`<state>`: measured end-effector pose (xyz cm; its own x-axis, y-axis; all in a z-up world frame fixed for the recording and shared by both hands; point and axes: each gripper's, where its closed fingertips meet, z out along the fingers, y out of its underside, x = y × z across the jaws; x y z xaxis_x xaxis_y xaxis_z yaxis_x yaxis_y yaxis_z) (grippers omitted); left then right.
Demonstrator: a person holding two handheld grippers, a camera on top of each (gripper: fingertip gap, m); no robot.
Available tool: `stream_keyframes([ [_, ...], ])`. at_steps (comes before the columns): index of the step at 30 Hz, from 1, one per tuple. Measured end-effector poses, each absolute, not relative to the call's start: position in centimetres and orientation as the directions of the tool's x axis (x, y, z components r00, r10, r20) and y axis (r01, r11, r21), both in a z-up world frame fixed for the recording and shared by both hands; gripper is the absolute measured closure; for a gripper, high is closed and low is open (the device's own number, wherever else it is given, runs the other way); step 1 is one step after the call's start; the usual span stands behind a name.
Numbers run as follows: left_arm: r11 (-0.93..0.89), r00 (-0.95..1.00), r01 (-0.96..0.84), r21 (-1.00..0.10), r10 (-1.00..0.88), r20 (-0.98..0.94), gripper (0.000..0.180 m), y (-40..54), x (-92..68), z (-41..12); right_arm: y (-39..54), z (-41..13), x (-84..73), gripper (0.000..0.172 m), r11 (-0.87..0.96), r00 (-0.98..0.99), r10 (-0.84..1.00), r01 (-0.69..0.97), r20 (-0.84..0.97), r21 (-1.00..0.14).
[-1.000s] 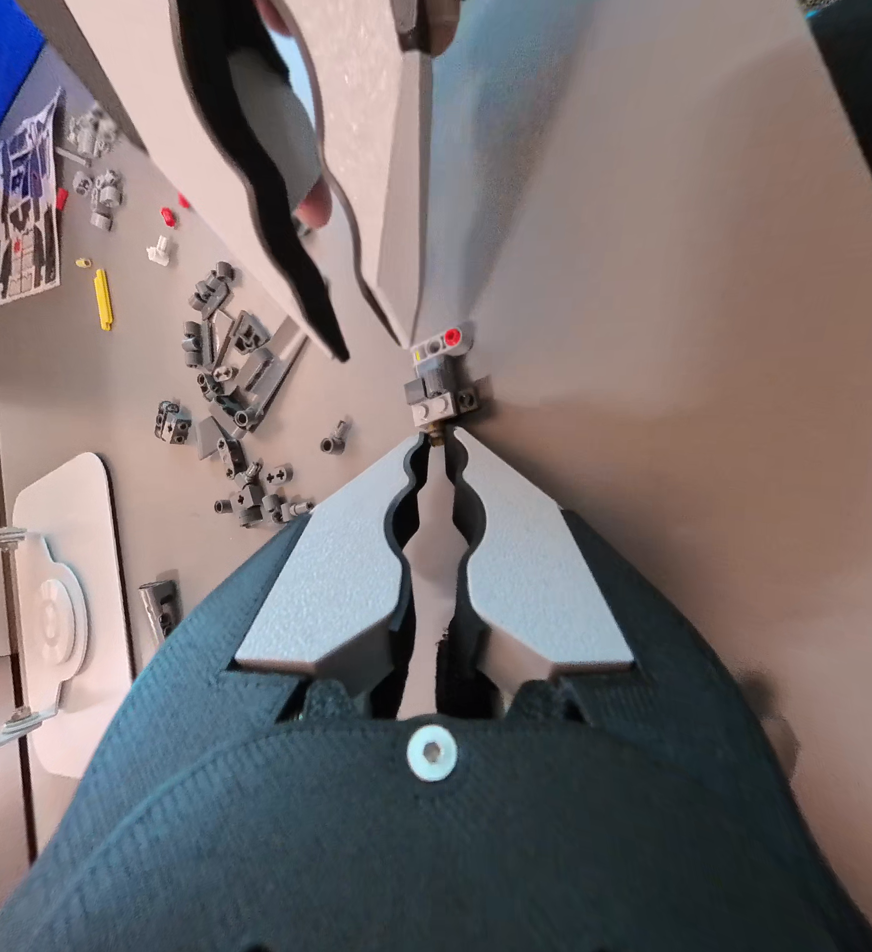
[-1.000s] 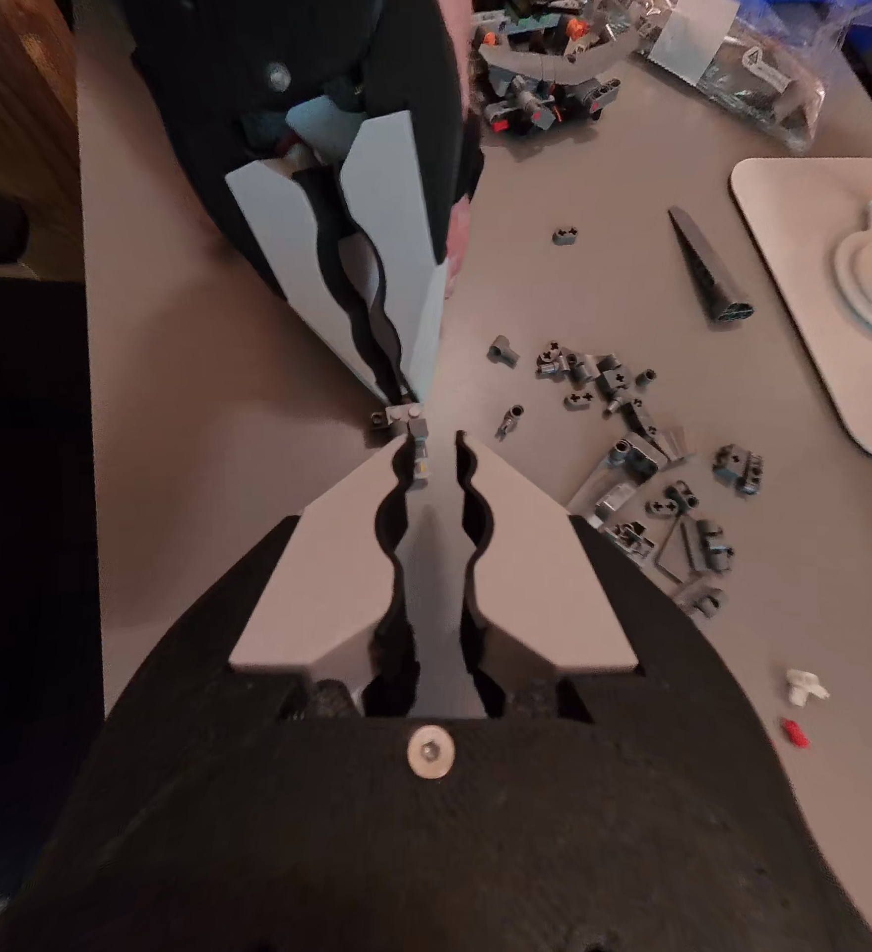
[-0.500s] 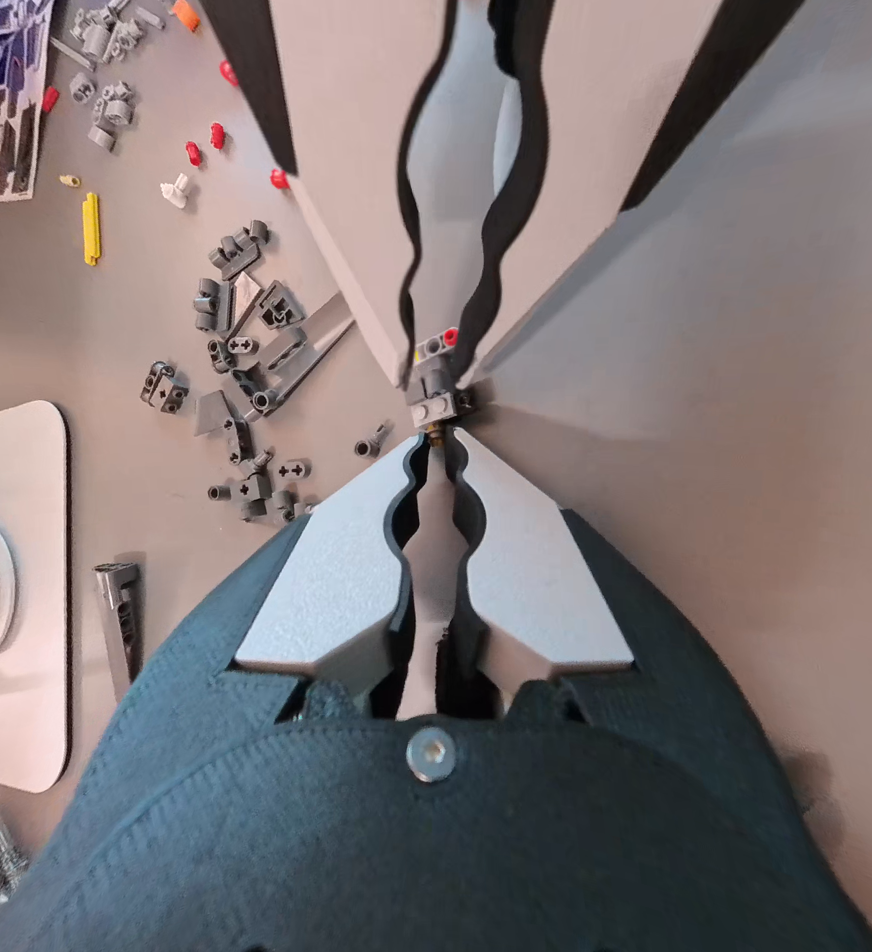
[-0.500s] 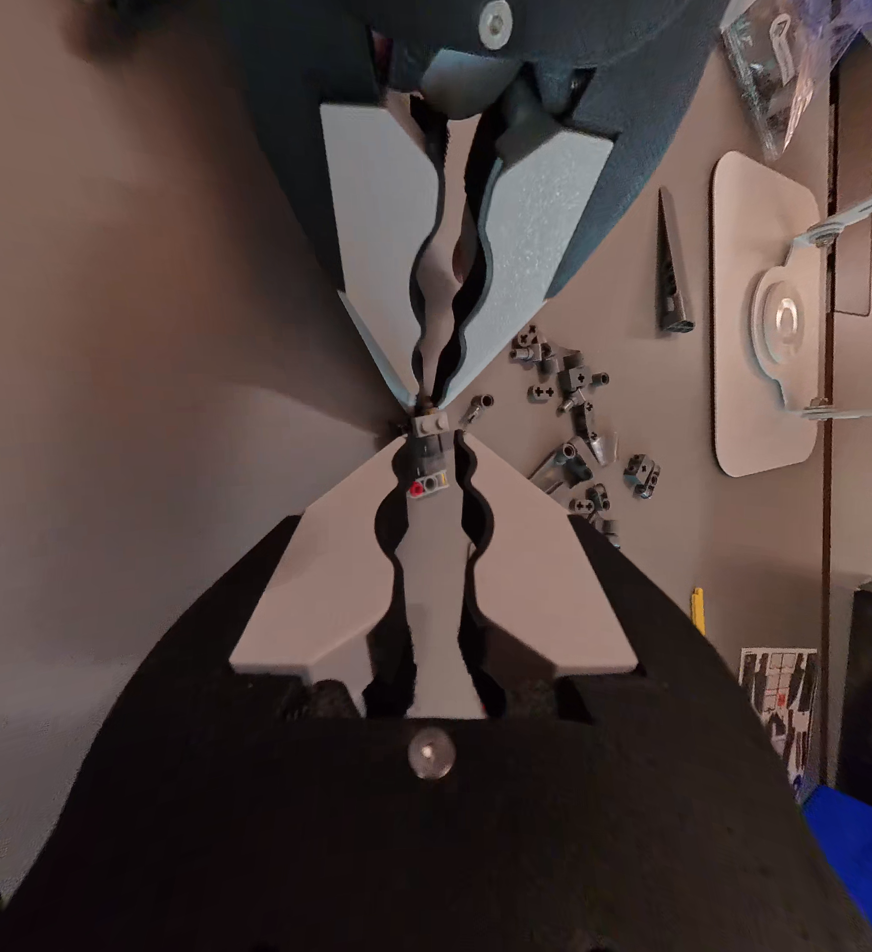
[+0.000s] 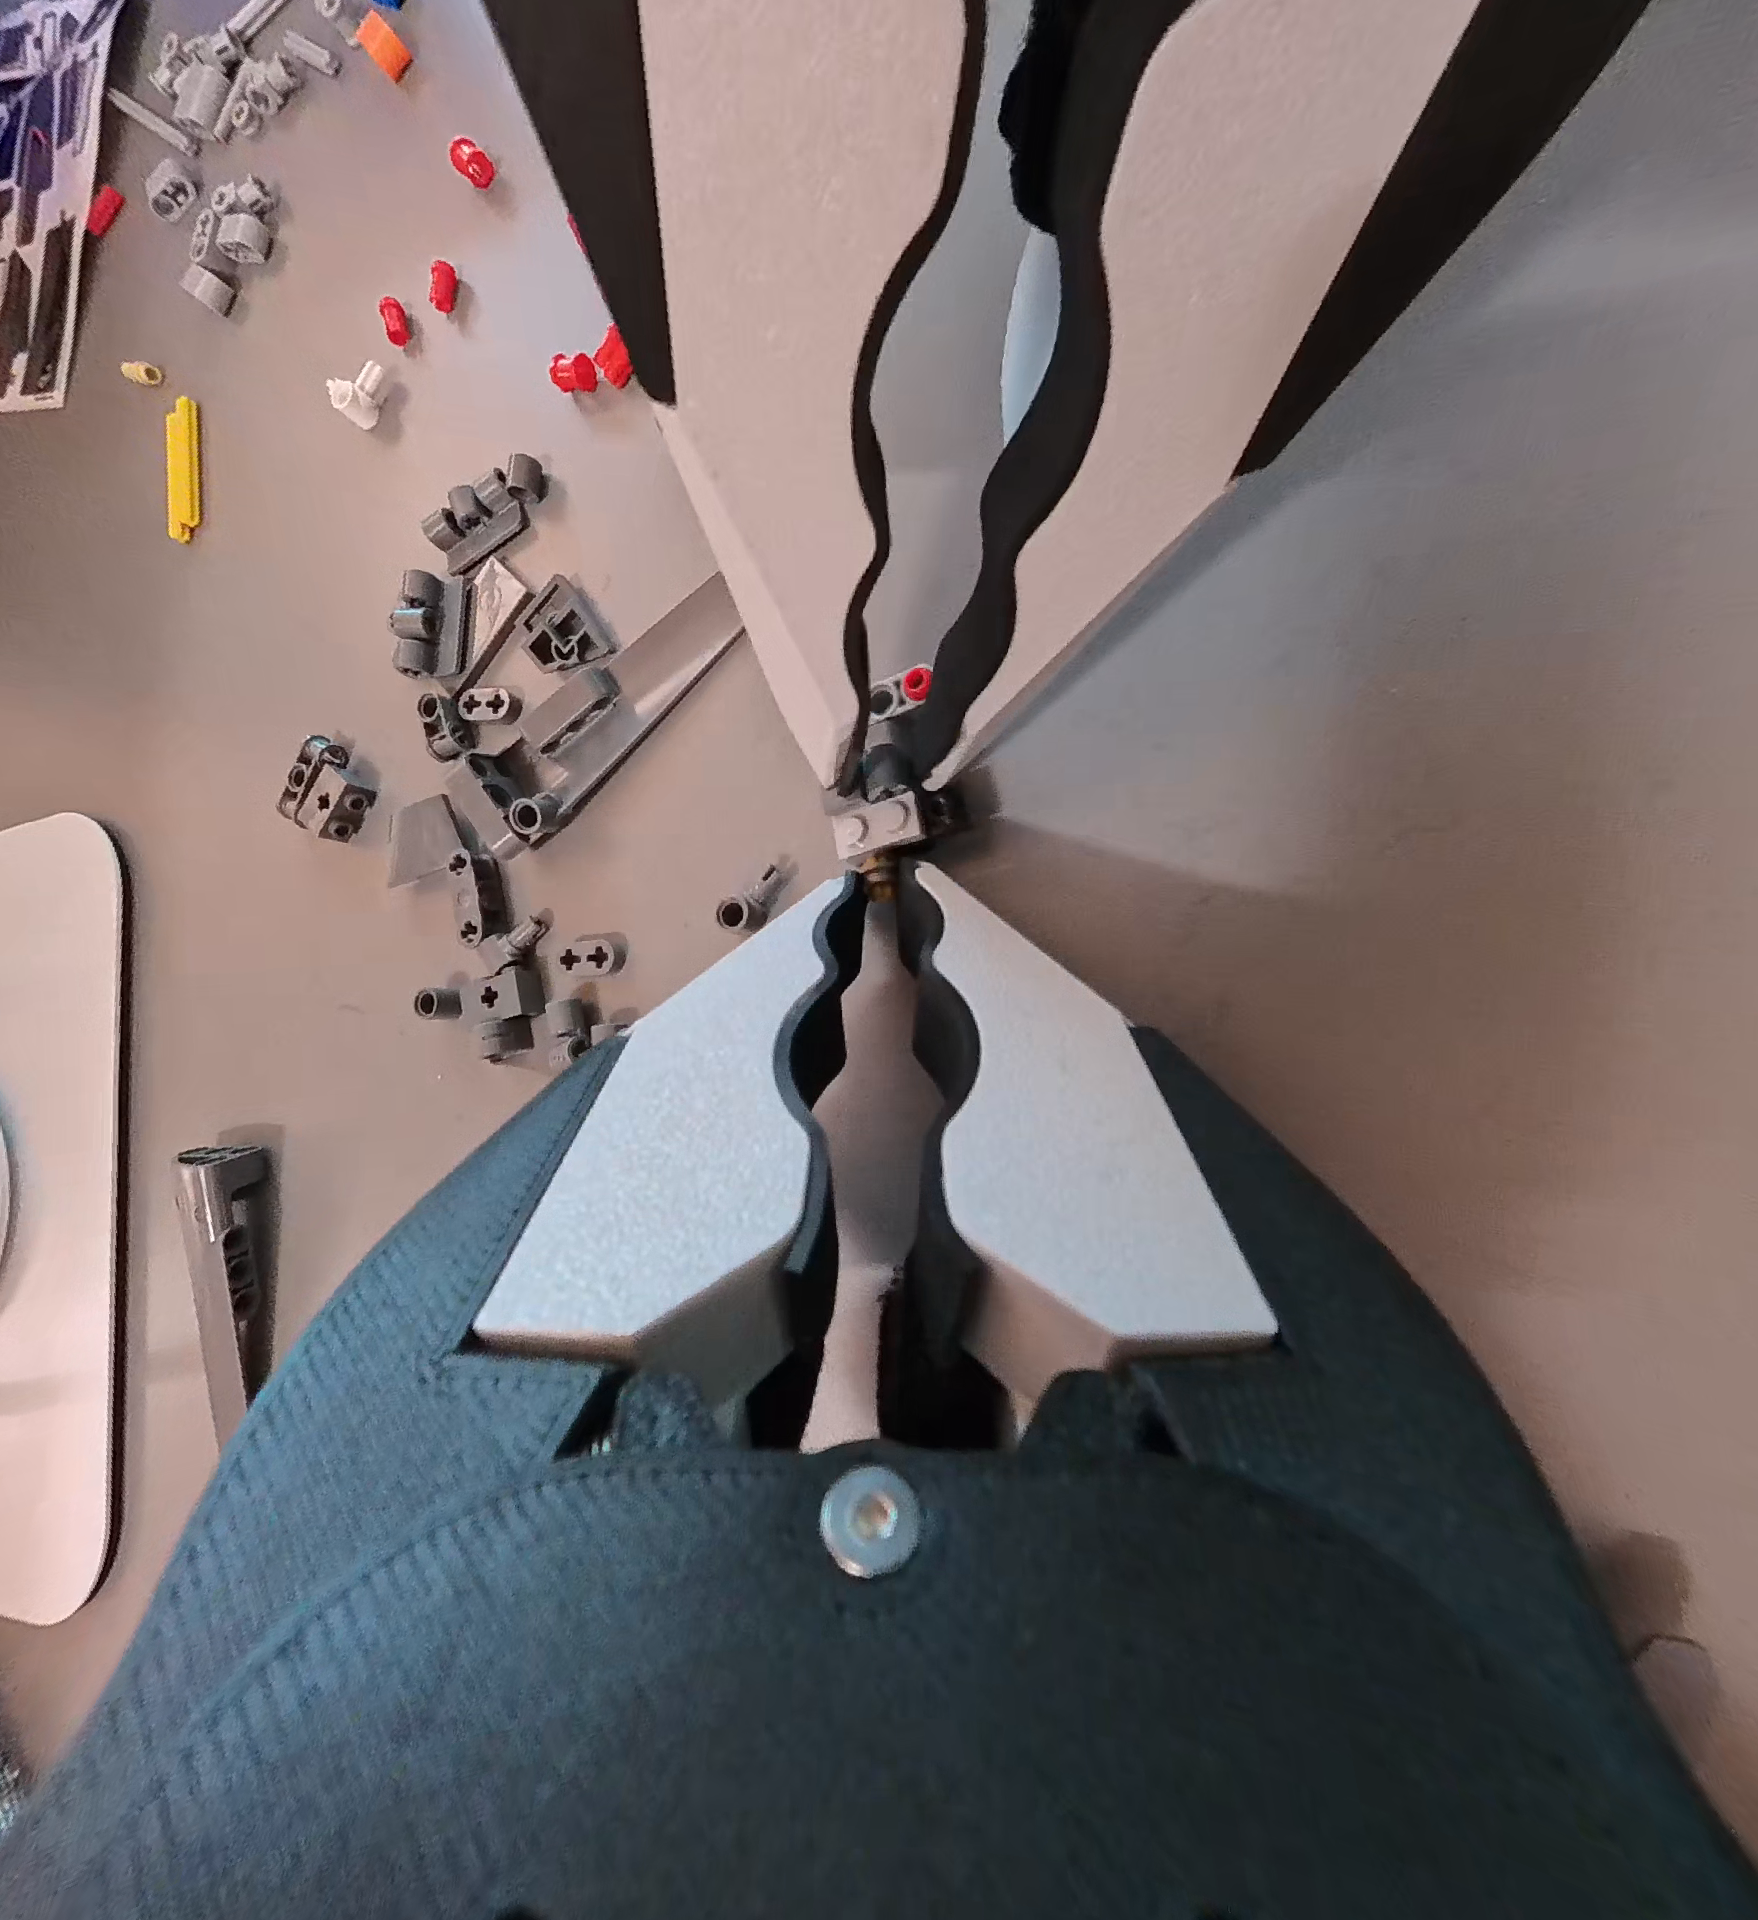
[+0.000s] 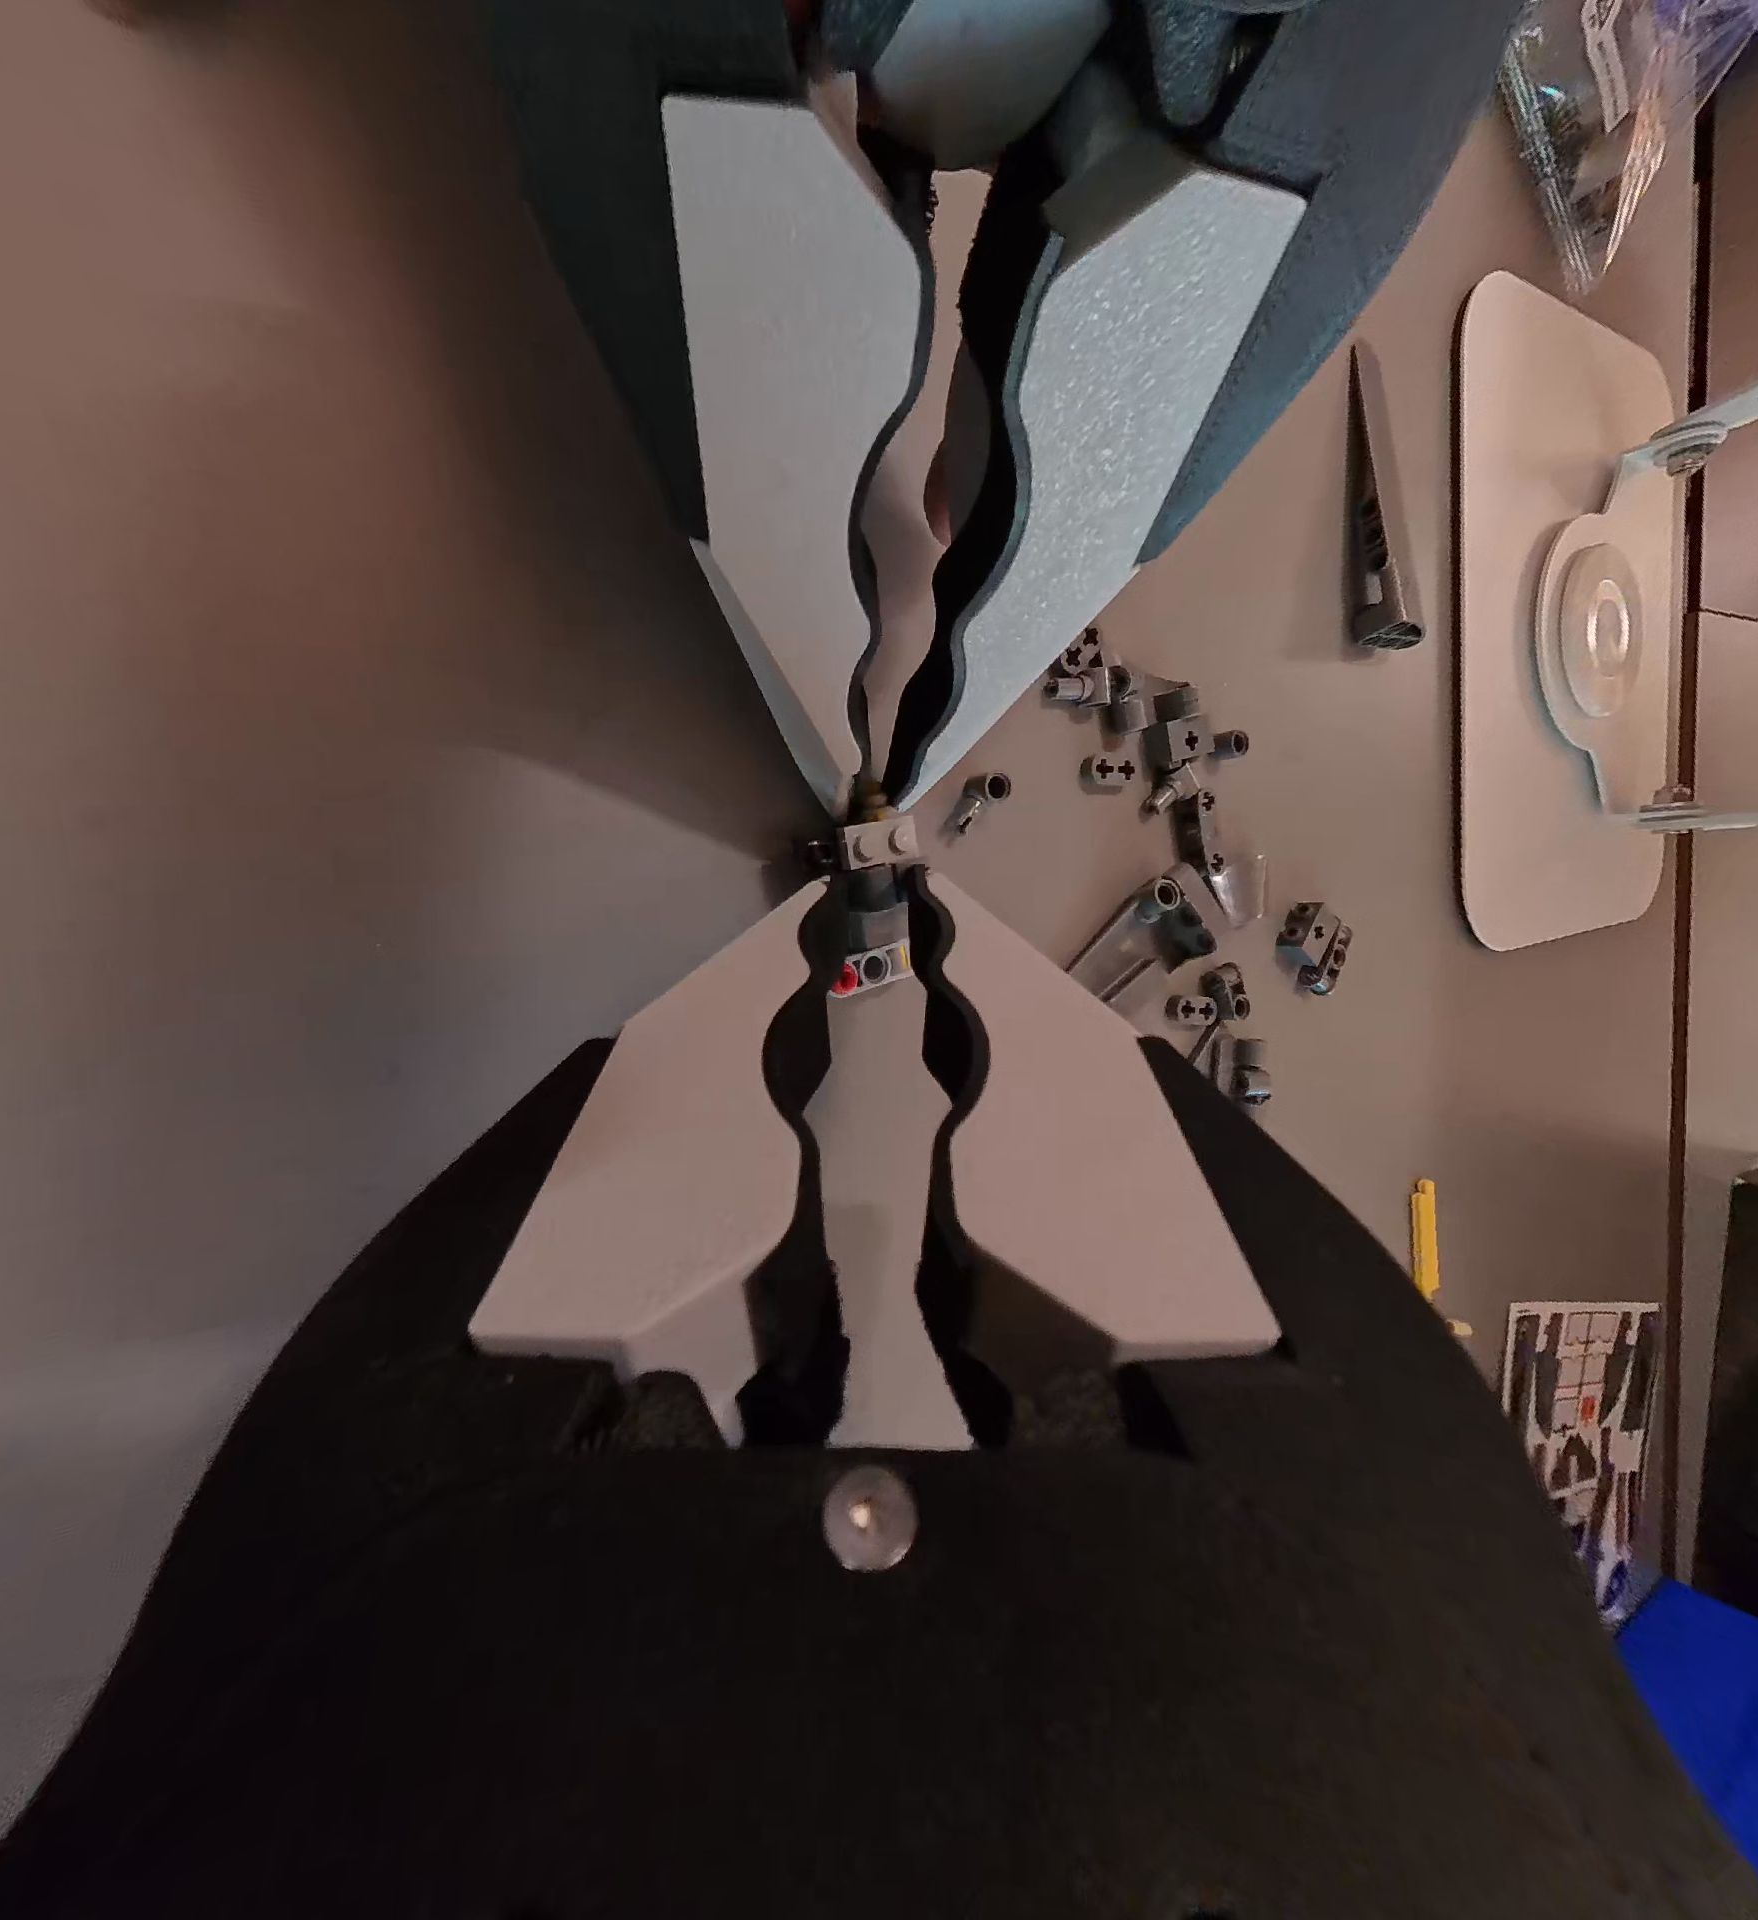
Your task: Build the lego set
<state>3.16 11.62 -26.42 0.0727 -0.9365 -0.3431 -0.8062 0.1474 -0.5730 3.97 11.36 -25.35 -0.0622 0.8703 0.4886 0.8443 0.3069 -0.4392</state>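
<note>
We see the small grey brick assembly suspended above the grey table, pinched from opposite ends. Left gripper clamps its tan pin; right gripper squeezes the dark block, likely bracing. Loose grey bricks lie nearby.

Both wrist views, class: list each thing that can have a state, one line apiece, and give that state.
Left gripper: shut on the tan pin at one end of the small brick assembly.
Right gripper: shut on the assembly's dark grey part, from the opposite end.
Small brick assembly: held between both grippers above the table.
Loose grey pieces: scattered on the table.
Yellow bar: lying flat.
Sticker sheet: lying flat.
</note>
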Motion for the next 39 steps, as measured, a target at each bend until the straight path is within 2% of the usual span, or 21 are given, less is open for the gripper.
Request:
stream_keyframes([
  [12, 0.152, 0.073, -0.809, -0.568, -0.933, -0.354, 0.176, 11.6, 3.2, -26.4, 11.3, -25.4, 4.0, 0.163, 0.3, -0.035, 0.861, 0.84, 0.507, -0.452],
  [14, 0.16, 0.072, -0.807, -0.569, -0.929, -0.363, 0.176, 11.6, 3.2, -26.4, 11.4, -25.4, 4.0, 0.141, 0.27, -0.003, 0.871, 0.838, 0.491, -0.474],
  [16, 0.17, 0.066, -0.806, -0.567, -0.926, -0.371, 0.176, 11.5, 3.3, -26.4, 11.3, -24.9, 4.0, 0.133, 0.248, 0.028, 0.888, 0.812, 0.46, -0.529],
  [23, 0.212, 0.043, -0.799, -0.563, -0.913, -0.405, 0.176, 11.5, 3.5, -26.4, 11.5, -25.7, 4.0, 0.139, 0.229, -0.005, 0.92, 0.819, 0.393, -0.526],
  [27, 0.255, 0.011, -0.79, -0.558, -0.904, -0.428, 0.176, 11.4, 3.5, -26.3, 11.2, -26.1, 4.1, 0.156, 0.181, -0.013, 0.956, 0.814, 0.294, -0.553],
  [34, 0.288, 0.028, -0.787, -0.545, -0.867, -0.498, 0.172, 12.0, 3.5, -25.8, 11.2, -25.1, 4.5, 0.157, 0.098, 0.046, 0.978, 0.755, 0.202, -0.649],
  [39, 0.262, 0.112, -0.756, -0.6, -0.851, -0.514, 0.163, 13.0, 2.1, -23.0, 12.1, -22.1, 7.2, 0.157, 0.084, 0.106, 0.968, 0.721, 0.229, -0.688],
])
